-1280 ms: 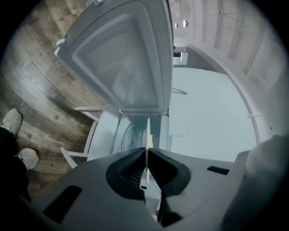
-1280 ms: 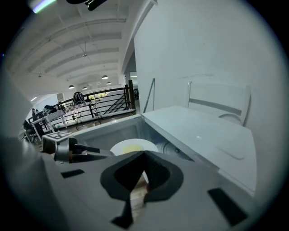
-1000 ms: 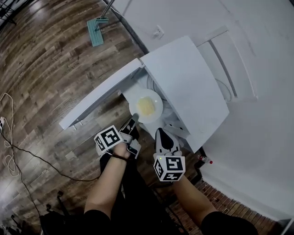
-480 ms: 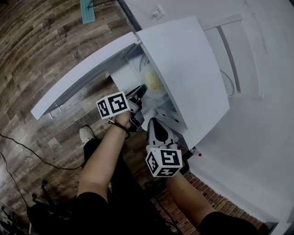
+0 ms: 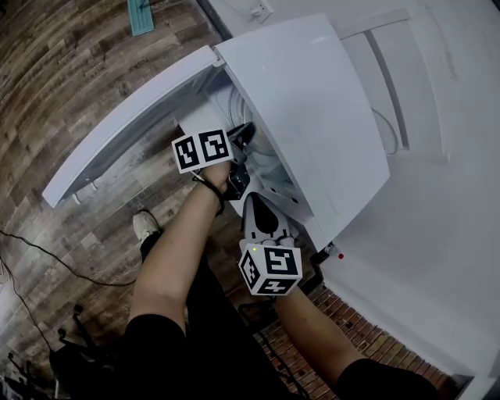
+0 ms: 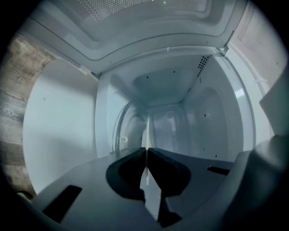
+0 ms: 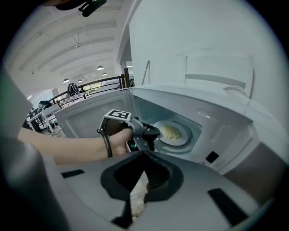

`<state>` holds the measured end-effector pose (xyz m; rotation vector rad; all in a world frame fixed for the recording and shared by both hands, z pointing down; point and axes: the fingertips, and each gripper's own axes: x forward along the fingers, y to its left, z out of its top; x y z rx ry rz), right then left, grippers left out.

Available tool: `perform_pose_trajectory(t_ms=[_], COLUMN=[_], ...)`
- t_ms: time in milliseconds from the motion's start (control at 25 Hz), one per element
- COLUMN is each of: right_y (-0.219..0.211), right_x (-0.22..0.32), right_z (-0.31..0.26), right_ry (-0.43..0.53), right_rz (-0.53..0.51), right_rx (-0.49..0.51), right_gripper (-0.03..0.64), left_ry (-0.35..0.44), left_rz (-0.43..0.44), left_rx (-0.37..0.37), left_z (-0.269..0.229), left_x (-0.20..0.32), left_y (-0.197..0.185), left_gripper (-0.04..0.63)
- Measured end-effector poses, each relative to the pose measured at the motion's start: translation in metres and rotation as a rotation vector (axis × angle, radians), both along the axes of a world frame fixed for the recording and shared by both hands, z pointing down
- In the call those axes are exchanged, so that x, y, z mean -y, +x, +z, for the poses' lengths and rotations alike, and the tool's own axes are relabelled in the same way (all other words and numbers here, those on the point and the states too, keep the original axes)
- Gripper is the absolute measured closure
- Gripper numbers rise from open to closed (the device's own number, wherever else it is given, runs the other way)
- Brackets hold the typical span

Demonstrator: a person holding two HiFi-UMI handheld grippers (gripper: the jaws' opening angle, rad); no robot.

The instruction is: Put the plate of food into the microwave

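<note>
The white microwave (image 5: 312,117) stands with its door (image 5: 125,133) swung open to the left. In the right gripper view, a white plate (image 7: 177,140) with yellow food (image 7: 170,131) sits inside the cavity over the glass turntable. My left gripper (image 7: 153,131) reaches in and is shut on the plate's near rim. The left gripper view shows that rim (image 6: 145,135) edge-on as a thin white line between the nearly closed jaws of my left gripper (image 6: 146,151). In the head view the microwave's top hides the plate. My right gripper (image 7: 145,155) hangs shut and empty before the opening.
A green floor mop (image 5: 141,16) lies on the wood floor at the back, near a wall socket (image 5: 254,9). A black cable (image 5: 47,258) runs over the floor at left. The person's shoe (image 5: 144,226) stands below the open door.
My left gripper has carried the plate forward from in front of the opening into the cavity, out of the head view's sight. The right gripper has stayed near the microwave's front.
</note>
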<state>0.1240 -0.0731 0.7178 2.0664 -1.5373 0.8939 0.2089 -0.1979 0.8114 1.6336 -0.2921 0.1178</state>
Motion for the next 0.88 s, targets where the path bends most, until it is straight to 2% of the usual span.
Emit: perform_pose_trajectory(t_ms=[200,360,480,680,800,880], right_y=[0.006,0.006,0.005,0.003,0.004,0.003], right_x=[-0.007,-0.008,-0.008,-0.008,-0.01,-0.01], right_z=[0.005,0.008,0.009,0.013,0.016,0.017], right_ry=[-0.01,-0.014,-0.016,-0.023,-0.031,-0.031], right_rz=[0.035,0.041,0.039,0.036,0.055,0.06], right_rx=[0.016,0.028,0.034,0.041,0.05,0.056], right_gripper=[0.611,0.611,0.611,0.611,0.611,0.611], left_ry=[0.056,0.172,0.325,0.684,0.827,0.853], left_rz=[0.039,0.077,0.11,0.192,0.196,0.171], left_rx=[0.024,0.101,0.231,0.456,0.503,0.491], left_z=[0.003,0.001,0.002,0.005,0.004,0.002], left_x=[0.001,0.005,0.009,0.018,0.022,0.023], left_y=[0.01,0.014,0.012,0.009,0.009,0.008], left_gripper=[0.58,0.58,0.567,0.512,0.488,0.488])
